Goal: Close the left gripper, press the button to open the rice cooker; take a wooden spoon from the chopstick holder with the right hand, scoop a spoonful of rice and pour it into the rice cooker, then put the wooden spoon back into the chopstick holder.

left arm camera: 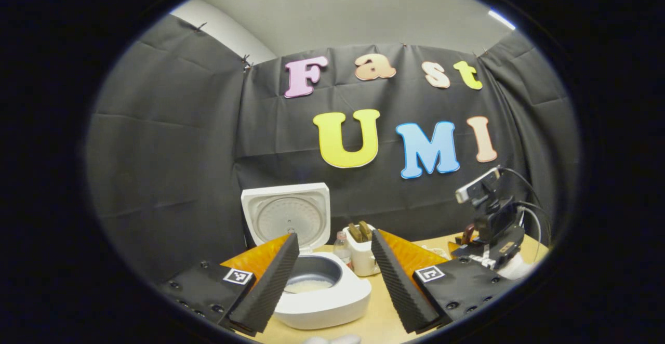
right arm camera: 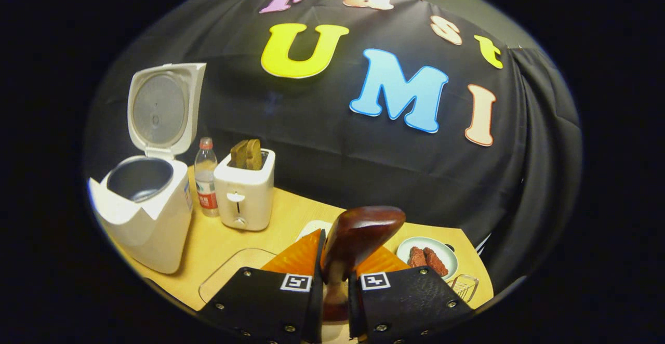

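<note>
- The cooker (right arm camera: 143, 214) stands at the left end of the table (right arm camera: 291, 214) in the right gripper view, lid (right arm camera: 162, 107) raised upright behind the pot (right arm camera: 139, 177).
- In the left gripper view the cooker (left arm camera: 322, 294) sits just ahead between the fingers, its lid (left arm camera: 287, 214) up, and a pale layer of rice (left arm camera: 310, 285) lies in the bottom of the pot.
- The left gripper (left arm camera: 332, 276) has its jaws wide apart, holding nothing.
- A bottle (right arm camera: 206, 177) stands just right of the cooker.
- Next right is a white holder (right arm camera: 245, 188) with wooden pieces (right arm camera: 247, 154) sticking up out of its top.
- The spoon (right arm camera: 353, 245) is clamped in the right gripper (right arm camera: 333, 281), both fingers pressed on its handle near the bowl.
- Its long axis runs along the fingers; the bowl end points forward and up, tilted a little to the right.
- Whether the bowl carries rice, I cannot tell.
- A plate (right arm camera: 441, 248) with reddish-brown pieces (right arm camera: 427, 260) lies at the right end of the table.
- In the left gripper view, the right gripper's body (left arm camera: 493, 229) shows far right over the table.
</note>
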Motion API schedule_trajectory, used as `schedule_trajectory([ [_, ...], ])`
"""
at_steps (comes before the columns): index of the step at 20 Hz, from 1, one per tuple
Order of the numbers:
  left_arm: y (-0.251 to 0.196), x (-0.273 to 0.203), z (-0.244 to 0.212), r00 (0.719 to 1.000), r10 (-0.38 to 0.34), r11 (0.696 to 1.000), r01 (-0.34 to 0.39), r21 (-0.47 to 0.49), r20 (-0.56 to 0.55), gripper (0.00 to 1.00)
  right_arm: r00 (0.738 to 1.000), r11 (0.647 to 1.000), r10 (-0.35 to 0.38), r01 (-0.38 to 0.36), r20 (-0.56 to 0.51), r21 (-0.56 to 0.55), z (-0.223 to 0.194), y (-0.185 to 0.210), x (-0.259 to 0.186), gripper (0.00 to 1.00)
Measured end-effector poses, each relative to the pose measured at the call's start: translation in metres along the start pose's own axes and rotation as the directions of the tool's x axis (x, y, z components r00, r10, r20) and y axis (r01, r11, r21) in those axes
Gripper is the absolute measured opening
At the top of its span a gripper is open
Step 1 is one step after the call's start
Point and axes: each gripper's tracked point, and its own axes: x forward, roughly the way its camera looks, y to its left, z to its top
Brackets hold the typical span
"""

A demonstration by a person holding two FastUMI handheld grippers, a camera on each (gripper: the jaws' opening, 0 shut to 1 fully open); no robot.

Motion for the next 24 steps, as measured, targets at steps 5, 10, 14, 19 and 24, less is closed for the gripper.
schedule_trajectory([
  [5,-0.001,0.003,-0.011,1.0,0.006,1.0,-0.006,0.015,-0.017,0.99,0.998,0.997,0.013,-0.018,-0.066,-0.077,-0.036,0.013,0.012,0.2],
  [10,0.001,0.004,-0.016,0.999,0.004,1.0,-0.004,0.003,-0.033,0.98,0.993,0.998,0.06,-0.057,-0.102,0.027,-0.051,0.028,0.015,0.2],
  [14,0.002,0.004,-0.022,0.999,0.005,1.0,-0.005,0.005,-0.048,0.98,0.984,0.983,0.127,-0.108,-0.125,0.149,-0.053,0.051,0.014,0.2],
  [19,0.005,0.002,-0.019,0.999,0.006,1.0,-0.005,0.026,-0.042,0.98,0.972,0.935,0.196,-0.145,-0.13,0.325,-0.048,0.074,0.012,0.21],
  [24,0.008,0.003,-0.021,0.999,0.01,1.0,-0.009,0.017,-0.049,0.99,0.954,0.796,0.283,-0.179,-0.094,0.578,-0.039,0.086,0.013,0.21],
])
